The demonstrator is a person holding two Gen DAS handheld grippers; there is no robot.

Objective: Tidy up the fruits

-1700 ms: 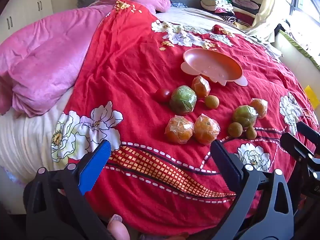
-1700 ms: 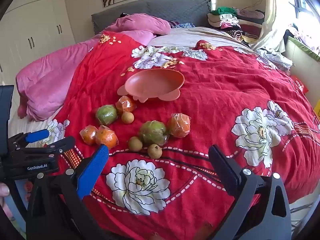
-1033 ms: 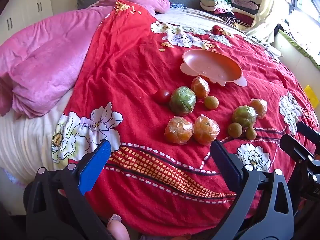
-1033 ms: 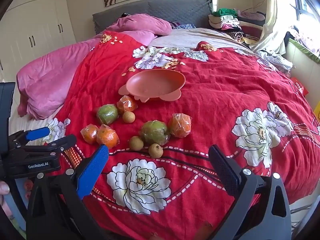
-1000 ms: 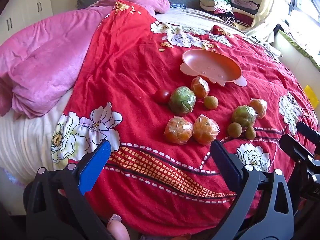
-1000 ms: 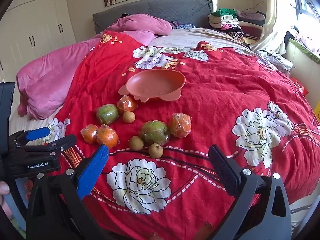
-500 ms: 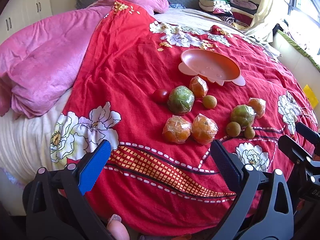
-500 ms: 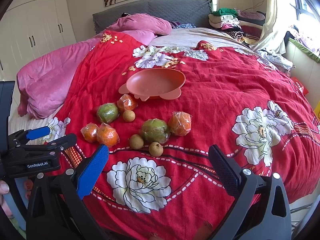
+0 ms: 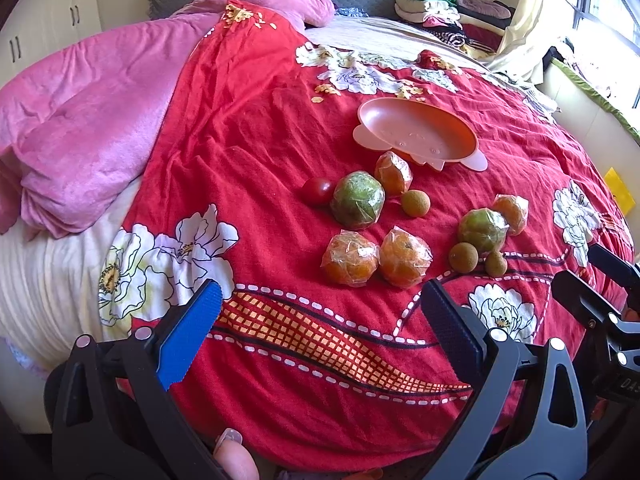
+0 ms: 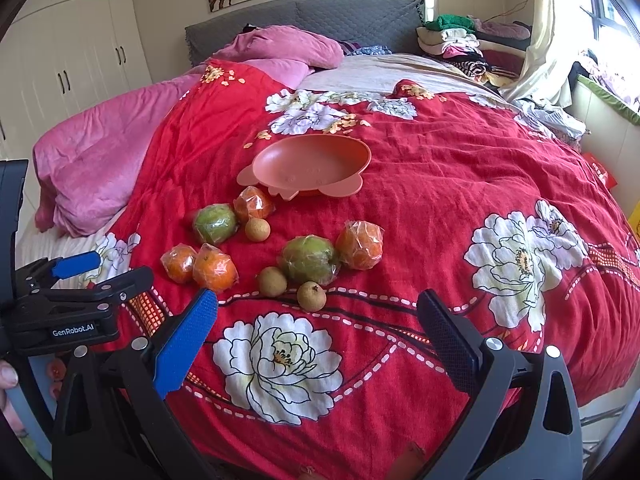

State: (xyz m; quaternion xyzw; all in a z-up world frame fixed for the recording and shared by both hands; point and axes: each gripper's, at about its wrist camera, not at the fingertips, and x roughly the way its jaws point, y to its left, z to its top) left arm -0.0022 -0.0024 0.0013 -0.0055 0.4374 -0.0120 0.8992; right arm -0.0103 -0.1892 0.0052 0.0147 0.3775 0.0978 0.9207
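An empty orange-pink plate (image 9: 416,134) (image 10: 312,164) lies on the red flowered bedspread (image 9: 248,120). In front of it lie several fruits: wrapped oranges (image 9: 350,258) (image 10: 214,268), green wrapped fruits (image 9: 358,200) (image 10: 310,260), small brown round fruits (image 9: 463,257) (image 10: 311,297) and a red tomato (image 9: 317,191). My left gripper (image 9: 320,316) is open and empty, short of the two nearest oranges. My right gripper (image 10: 318,320) is open and empty, just short of the brown fruits. The left gripper also shows in the right wrist view (image 10: 80,276).
A pink blanket (image 9: 80,120) is piled at the left of the bed. A grey headboard (image 10: 320,20) and folded clothes (image 10: 460,40) are at the back. White wardrobes (image 10: 72,52) stand at the left. The bed's front edge is just below both grippers.
Both views have shifted slightly; the fruits sit a little lower and closer in the frames. Both grippers stay open and empty.
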